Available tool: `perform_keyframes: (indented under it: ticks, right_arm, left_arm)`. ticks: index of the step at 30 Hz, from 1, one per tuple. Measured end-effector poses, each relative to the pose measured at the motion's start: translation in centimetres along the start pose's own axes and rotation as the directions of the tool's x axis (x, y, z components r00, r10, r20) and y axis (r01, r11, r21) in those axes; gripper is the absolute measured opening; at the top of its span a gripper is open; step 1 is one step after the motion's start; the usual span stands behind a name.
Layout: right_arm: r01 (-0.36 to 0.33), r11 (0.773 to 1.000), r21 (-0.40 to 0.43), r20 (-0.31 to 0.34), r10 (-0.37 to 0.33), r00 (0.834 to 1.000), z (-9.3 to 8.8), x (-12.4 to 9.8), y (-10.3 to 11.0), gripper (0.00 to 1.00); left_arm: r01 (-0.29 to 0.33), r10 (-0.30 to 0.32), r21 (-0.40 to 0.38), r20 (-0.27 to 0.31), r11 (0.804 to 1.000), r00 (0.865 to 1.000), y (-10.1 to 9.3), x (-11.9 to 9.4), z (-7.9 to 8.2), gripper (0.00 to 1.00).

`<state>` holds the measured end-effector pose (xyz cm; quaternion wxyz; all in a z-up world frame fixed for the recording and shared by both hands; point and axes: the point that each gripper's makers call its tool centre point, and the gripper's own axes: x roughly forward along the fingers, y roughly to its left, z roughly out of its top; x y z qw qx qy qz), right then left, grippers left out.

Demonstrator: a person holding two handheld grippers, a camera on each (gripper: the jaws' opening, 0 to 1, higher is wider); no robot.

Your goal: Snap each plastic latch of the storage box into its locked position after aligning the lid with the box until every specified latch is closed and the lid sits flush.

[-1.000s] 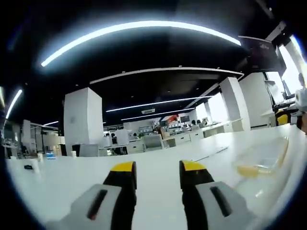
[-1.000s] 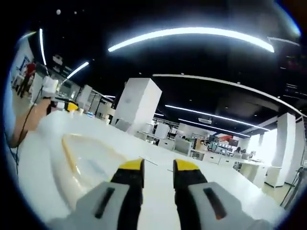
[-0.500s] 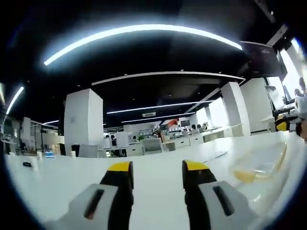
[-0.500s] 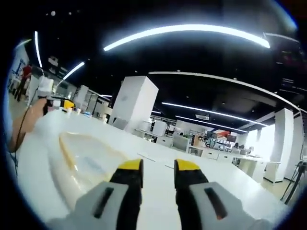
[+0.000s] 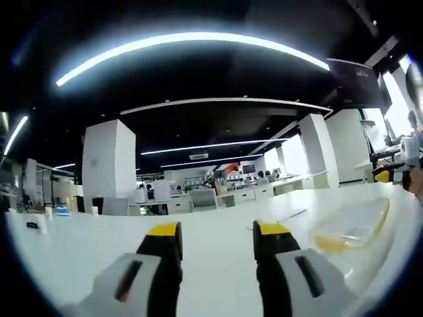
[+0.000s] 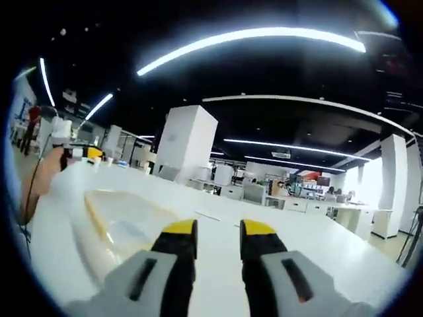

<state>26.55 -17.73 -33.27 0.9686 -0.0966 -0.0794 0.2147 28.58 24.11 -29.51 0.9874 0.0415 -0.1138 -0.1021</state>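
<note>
The clear storage box (image 5: 353, 228) with yellow edge trim lies on the white table (image 5: 79, 244), off to the right in the left gripper view. My left gripper (image 5: 218, 232) is open above the bare table, left of the box and apart from it, with nothing between its yellow-tipped jaws. In the right gripper view the same box (image 6: 122, 221) sits to the left. My right gripper (image 6: 219, 229) is open beside it with a narrower gap, holding nothing. The box's latches are too blurred to tell apart.
A person's forearm (image 6: 39, 178) with a white and yellow device (image 6: 69, 142) shows beyond the box at the left edge. A hand (image 5: 415, 177) shows at the far right. White pillars (image 5: 109, 168), desks and ceiling lights fill the office behind the table.
Both views have shifted slightly with the hands. The box and both open grippers keep the same relation; nothing was gripped or let go.
</note>
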Motion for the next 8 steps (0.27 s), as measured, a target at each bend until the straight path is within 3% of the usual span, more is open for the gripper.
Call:
perform_keyframes:
  ticks: [8]
  right_arm:
    - [0.034, 0.999, -0.003, -0.022, -0.034, 0.999, -0.25, -0.09, -0.55, 0.24]
  left_arm:
    - [-0.037, 0.037, -0.015, 0.029, 0.999, 0.999, 0.94, -0.33, 0.60, 0.44]
